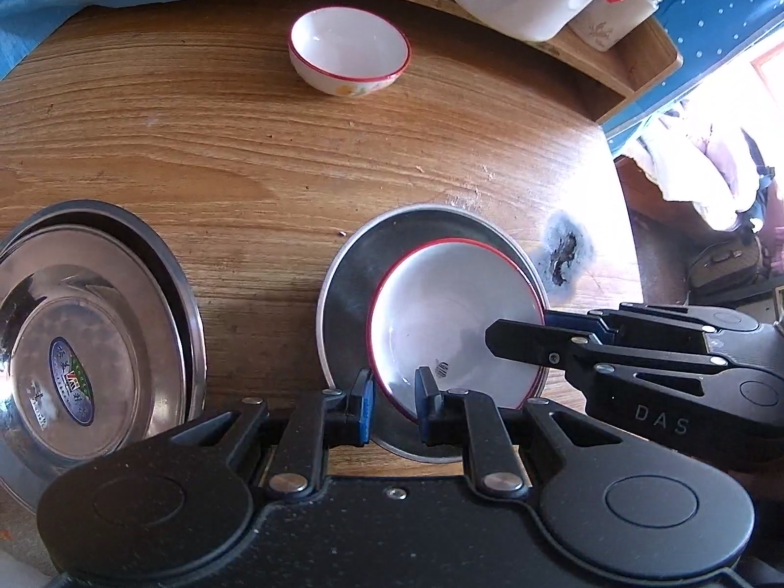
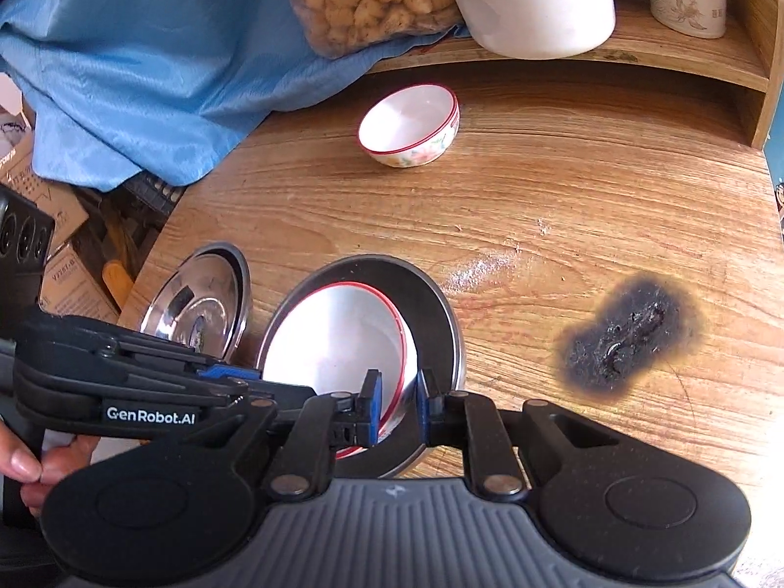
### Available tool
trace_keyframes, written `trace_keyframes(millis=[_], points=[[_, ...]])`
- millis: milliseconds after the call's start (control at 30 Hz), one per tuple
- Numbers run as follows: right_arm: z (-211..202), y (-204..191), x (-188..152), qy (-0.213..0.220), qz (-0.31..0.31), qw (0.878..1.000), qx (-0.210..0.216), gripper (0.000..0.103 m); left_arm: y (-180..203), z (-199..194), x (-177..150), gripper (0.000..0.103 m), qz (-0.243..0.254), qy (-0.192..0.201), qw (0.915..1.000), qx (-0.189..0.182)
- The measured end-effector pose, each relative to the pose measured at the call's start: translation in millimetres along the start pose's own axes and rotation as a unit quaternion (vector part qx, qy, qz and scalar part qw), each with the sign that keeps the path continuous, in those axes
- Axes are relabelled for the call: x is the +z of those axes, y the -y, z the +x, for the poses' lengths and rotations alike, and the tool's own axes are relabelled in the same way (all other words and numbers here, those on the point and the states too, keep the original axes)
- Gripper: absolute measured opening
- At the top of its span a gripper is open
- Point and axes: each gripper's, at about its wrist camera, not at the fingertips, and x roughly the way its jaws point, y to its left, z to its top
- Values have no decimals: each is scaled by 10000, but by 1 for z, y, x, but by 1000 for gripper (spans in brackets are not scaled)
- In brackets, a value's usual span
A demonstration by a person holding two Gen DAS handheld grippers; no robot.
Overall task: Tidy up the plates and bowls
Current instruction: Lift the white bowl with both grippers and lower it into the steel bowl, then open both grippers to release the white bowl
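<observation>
1. White red-rimmed plate [image 1: 455, 313] resting inside a steel plate [image 1: 353, 274] near the front of the wooden tabletop [image 1: 245, 147], shifted toward that plate's right side in the left wrist view.
2. Left tool [image 1: 394, 397] spread, pads straddling the near red rim of the white plate, one pad [image 1: 365, 406] outside and one inside; no firm contact visible.
3. Right tool [image 2: 397, 402] spread as well, fingers set either side of the near edges of both plates; in the left wrist view, reaching in from the right over the white plate.
4. Stacked steel plates [image 1: 88, 333] to the left, apart from the pair.
5. Small red-rimmed bowl [image 1: 349, 51] upright farther back, well apart.
6. Burn mark [image 2: 632, 333] on the tabletop to the right of the plates.
7. Blue cloth [image 2: 147, 73] and white jug [image 2: 529, 5] at the rear.
</observation>
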Motion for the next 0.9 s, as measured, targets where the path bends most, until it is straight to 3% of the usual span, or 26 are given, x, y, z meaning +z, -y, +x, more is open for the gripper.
trace_keyframes(millis=[233, 567, 900], points=[[-1, 12, 3, -29, 200, 9994, 277, 18, 9, 1, 2, 18, 92, -21, 9996, 281], [-3, 10, 8, -65, -34, 9995, 293, 23, 7, 2, 5, 18, -92, -9, 9991, 419], [-25, -1, 13, 243, -481, 9985, 129, 39, 12, -27, 10, 25, 241, 432, 9983, 313]])
